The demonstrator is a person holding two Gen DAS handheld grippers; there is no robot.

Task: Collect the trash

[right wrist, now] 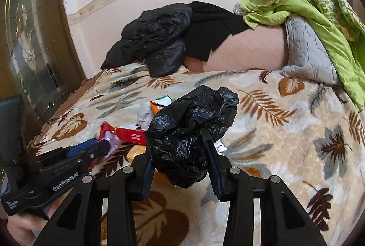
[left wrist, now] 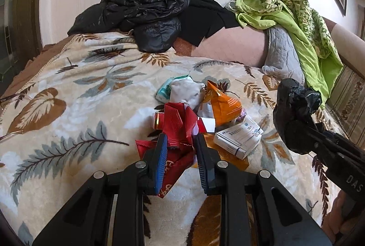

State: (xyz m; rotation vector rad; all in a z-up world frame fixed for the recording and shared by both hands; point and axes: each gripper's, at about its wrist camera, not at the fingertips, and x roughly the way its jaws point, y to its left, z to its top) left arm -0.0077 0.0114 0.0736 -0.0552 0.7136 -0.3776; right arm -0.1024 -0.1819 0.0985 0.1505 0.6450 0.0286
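Observation:
A pile of trash lies on the leaf-patterned blanket [left wrist: 68,95]: a crumpled red wrapper [left wrist: 180,131], an orange packet [left wrist: 224,106], a white medicine box [left wrist: 239,137], a crumpled white tissue [left wrist: 186,91] and a teal-white pack [left wrist: 164,91]. My left gripper [left wrist: 180,143] is shut on the red wrapper at the pile's near edge. It also shows in the right wrist view [right wrist: 100,147]. My right gripper [right wrist: 180,152] is shut on a crumpled black trash bag [right wrist: 189,131], held just above the blanket right of the pile. The bag shows in the left wrist view [left wrist: 294,113].
A black jacket [left wrist: 146,8] and dark cloth lie at the bed's far side by the wall. A green cover [left wrist: 294,17] drapes over a grey quilted pillow [left wrist: 282,54] at the right. A dark wooden door [right wrist: 29,40] stands on the left.

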